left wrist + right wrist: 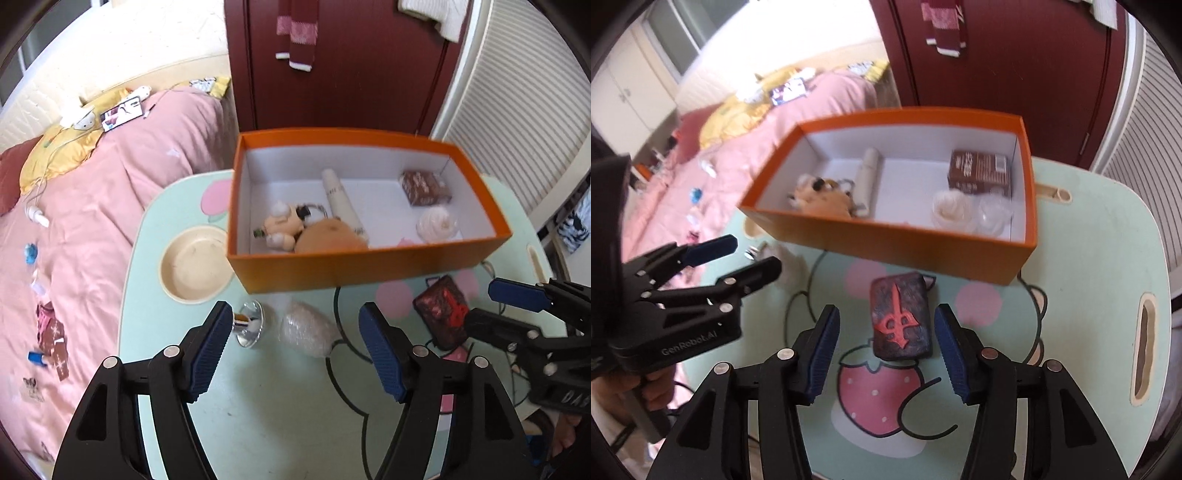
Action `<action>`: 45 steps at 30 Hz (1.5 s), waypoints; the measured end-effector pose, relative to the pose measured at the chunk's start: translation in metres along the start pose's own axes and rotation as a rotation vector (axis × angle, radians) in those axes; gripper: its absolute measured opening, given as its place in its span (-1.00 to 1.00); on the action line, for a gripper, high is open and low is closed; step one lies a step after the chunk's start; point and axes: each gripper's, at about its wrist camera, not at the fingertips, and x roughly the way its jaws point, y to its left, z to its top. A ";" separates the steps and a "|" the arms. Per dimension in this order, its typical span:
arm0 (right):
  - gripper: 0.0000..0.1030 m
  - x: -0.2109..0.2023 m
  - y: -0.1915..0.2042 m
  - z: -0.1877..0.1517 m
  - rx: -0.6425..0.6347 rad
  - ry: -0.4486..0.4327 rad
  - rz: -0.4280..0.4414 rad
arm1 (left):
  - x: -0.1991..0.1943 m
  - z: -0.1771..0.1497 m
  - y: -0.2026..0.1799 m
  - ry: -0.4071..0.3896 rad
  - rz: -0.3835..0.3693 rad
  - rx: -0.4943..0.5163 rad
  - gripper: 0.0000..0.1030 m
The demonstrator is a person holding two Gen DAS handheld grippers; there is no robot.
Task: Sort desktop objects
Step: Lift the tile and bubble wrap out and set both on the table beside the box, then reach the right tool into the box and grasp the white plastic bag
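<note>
An orange box (332, 275) (894, 251) stands on the mint table and holds a plush toy (291, 225), a cream tube (341, 201), a brown carton (979, 171) and white wrapped items (437, 223). A dark block with a red symbol (901, 321) (445, 315) lies in front of the box. My right gripper (884, 350) is open, its fingers on either side of the block's near end. My left gripper (297, 350) is open above a clear wrapped bundle (308, 328), with a shiny metal piece (249, 321) by its left finger.
A cream bowl (194, 264) sits left of the box. The table (1089, 258) has a slot handle (1145, 350) at right. A pink bed (92, 184) with scattered small items lies left. A dark red wardrobe (351, 74) stands behind.
</note>
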 end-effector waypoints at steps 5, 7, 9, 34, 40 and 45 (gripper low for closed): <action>0.06 -0.012 0.006 0.019 0.016 -0.032 0.004 | -0.006 0.006 0.008 -0.007 0.016 -0.030 0.39; 0.09 -0.013 0.011 0.028 0.005 -0.034 -0.019 | -0.004 0.010 0.010 0.012 0.036 -0.044 0.39; 0.10 -0.011 0.013 0.036 0.009 -0.024 -0.022 | -0.001 0.011 0.013 0.038 0.048 -0.066 0.39; 0.29 0.047 -0.033 0.137 0.265 0.357 0.053 | 0.003 0.016 0.047 0.033 -0.038 -0.207 0.39; 0.25 0.086 -0.031 0.133 0.247 0.491 -0.037 | 0.001 0.019 0.053 0.018 -0.033 -0.222 0.39; -0.06 0.094 -0.018 0.136 0.165 0.524 -0.107 | 0.000 0.021 0.055 0.013 -0.035 -0.223 0.39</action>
